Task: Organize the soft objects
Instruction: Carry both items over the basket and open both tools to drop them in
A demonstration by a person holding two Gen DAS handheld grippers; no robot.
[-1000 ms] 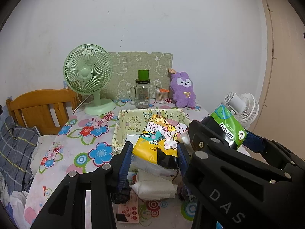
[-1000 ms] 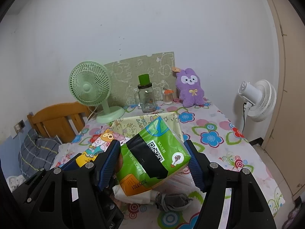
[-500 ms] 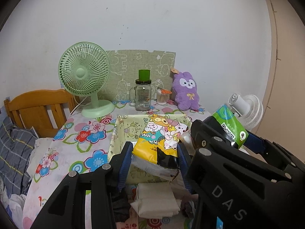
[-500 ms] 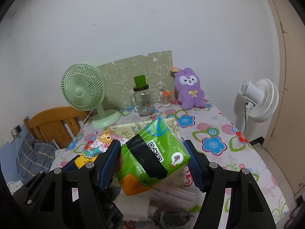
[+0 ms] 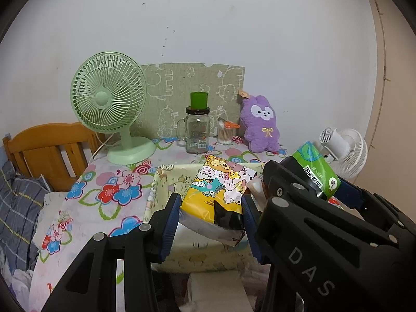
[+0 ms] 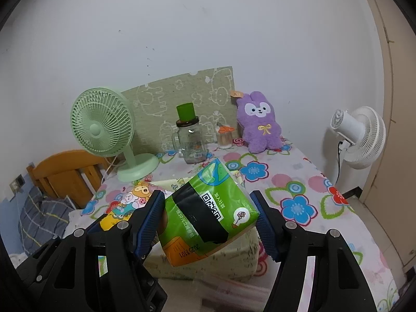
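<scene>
A floral-clothed surface [image 6: 299, 182] carries a pale green fabric bin [image 5: 166, 182] as two soft packs hang over it. The right gripper [image 6: 209, 219] has its jaws closed on a green tissue pack [image 6: 208, 208]; the left gripper [image 5: 211, 214] clamps a yellow cartoon-printed pack [image 5: 221, 184] above the bin's open mouth. Held side by side, the packs could collide or catch on the rim and land outside, or one slippery wrapper could slide free if the tilted grip slackens early. Behind the bin stand a green desk fan [image 5: 108, 98], a purple plush rabbit [image 5: 261, 124] and a glass jar mug [image 5: 196, 135], against a white wall, with a wooden chair [image 5: 49, 148] to the left.
</scene>
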